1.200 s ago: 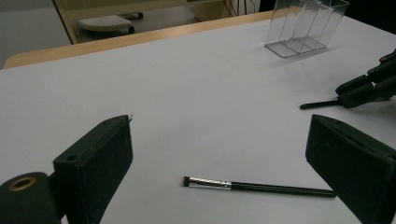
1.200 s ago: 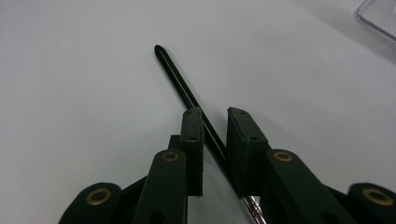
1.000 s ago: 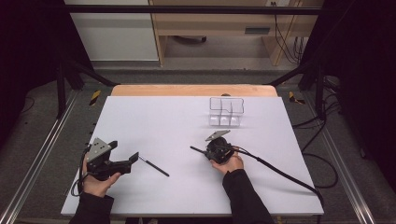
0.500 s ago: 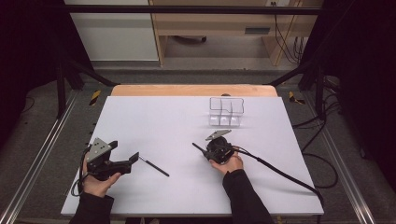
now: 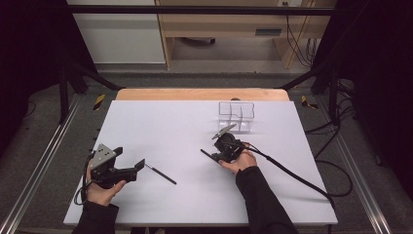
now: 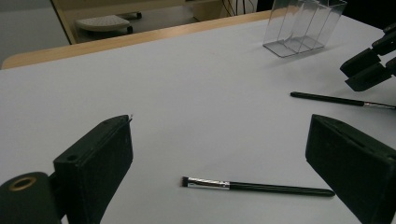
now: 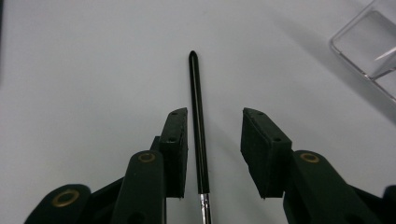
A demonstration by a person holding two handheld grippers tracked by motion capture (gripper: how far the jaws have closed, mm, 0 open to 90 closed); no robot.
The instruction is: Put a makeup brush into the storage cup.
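Observation:
Two thin black makeup brushes lie on the white table (image 5: pixel 175 122). One brush (image 5: pixel 160 174) (image 6: pixel 257 186) rests just in front of my left gripper (image 5: pixel 139 166) (image 6: pixel 219 123), whose jaws stand wide open with nothing held. The other brush (image 5: pixel 207 155) (image 7: pixel 198 116) (image 6: pixel 336 99) lies flat between the jaws of my right gripper (image 5: pixel 216 153) (image 7: pixel 215 114), close beside the left pad. Those jaws have just been opening, and neither pad presses on the handle. The right gripper (image 6: pixel 371 70) hovers a little above the table.
A clear plastic organizer (image 5: pixel 237 117) (image 6: pixel 303 25) (image 7: pixel 369 46) with compartments stands just behind the right gripper. The table's wooden far edge (image 5: pixel 199 94) runs behind it. A black cable (image 5: pixel 292 173) trails from the right gripper toward the near right.
The right gripper's jaws have parted and the gripper has lifted slightly, leaving the brush lying on the table. The left gripper and its brush have not moved.

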